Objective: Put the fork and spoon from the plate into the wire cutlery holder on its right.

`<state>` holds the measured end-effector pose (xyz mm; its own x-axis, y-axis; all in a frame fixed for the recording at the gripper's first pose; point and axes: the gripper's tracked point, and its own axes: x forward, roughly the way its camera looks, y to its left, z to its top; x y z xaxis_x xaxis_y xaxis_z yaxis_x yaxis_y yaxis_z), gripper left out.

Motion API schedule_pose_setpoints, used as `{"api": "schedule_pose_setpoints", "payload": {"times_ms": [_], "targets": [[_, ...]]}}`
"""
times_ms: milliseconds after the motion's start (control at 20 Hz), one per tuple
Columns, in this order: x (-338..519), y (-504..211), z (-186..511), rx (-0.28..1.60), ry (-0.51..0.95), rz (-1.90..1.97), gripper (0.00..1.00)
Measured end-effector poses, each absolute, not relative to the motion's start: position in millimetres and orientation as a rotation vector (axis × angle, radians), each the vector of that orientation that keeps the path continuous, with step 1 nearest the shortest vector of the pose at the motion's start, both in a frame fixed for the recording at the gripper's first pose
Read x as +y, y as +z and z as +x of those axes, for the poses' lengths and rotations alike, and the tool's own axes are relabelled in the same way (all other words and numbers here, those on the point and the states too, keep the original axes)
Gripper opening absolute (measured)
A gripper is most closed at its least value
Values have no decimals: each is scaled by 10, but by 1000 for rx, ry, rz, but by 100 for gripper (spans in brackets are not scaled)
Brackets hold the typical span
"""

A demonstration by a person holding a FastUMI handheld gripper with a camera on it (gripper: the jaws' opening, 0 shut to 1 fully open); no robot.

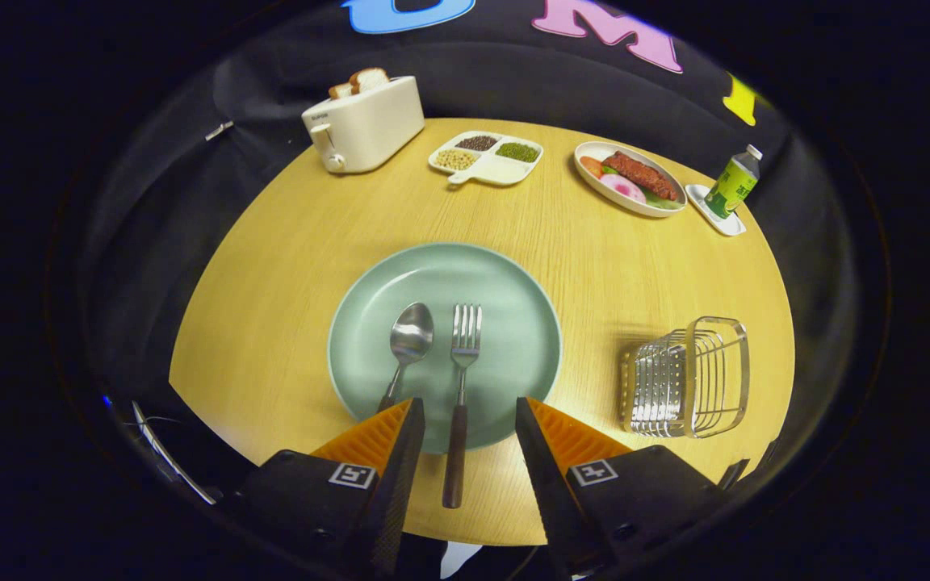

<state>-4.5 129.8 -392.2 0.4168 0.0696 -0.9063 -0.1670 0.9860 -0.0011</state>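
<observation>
While I hold the gripper (469, 424) above the near edge of the round wooden bench (271, 266), its fingers (400, 452) stand wide apart with nothing gripped between them. I note a pale green plate (505, 282) just ahead of the fingers, near the middle of the bench. On it lie the spoon (408, 339) and the fork (463, 363), side by side, the spoon to the left and the fork to the right, both with their working ends pointing away from me. I observe that the fork's dark handle runs back over the plate's near rim and lies in the gap between the fingers, touching neither. The spoon's handle passes behind the tip of the left finger, so I cannot tell where it ends. To the right of the plate, well apart from it, I record the wire cutlery holder (687, 379), which appears to lie tipped on its side with its open mouth toward the right; I see no cutlery in it. Beyond the plate, along the far edge of the bench, I list a cream toaster (364, 125) with bread slices in its slots, a white divided dish (488, 157) holding beans and grains, an oval dish of food (630, 179), and a green-labelled bottle (733, 184) standing on a small white tray (719, 214).
</observation>
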Motion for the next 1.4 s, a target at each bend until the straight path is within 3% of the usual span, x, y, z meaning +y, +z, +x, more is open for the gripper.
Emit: {"api": "schedule_pose_setpoints", "payload": {"times_ms": [400,500,650,800,1000,1400], "targets": [[1323,-4377,-115,1281,182,-177,64],[1320,-4452,-132,1317,178,-166,49],[1250,-4507,-114,1349,152,-176,44],[1207,-4507,-65,1355,130,-172,15],[1183,-4505,-76,1388,136,-122,9],[1026,-4003,-14,1337,173,-39,9]]}}
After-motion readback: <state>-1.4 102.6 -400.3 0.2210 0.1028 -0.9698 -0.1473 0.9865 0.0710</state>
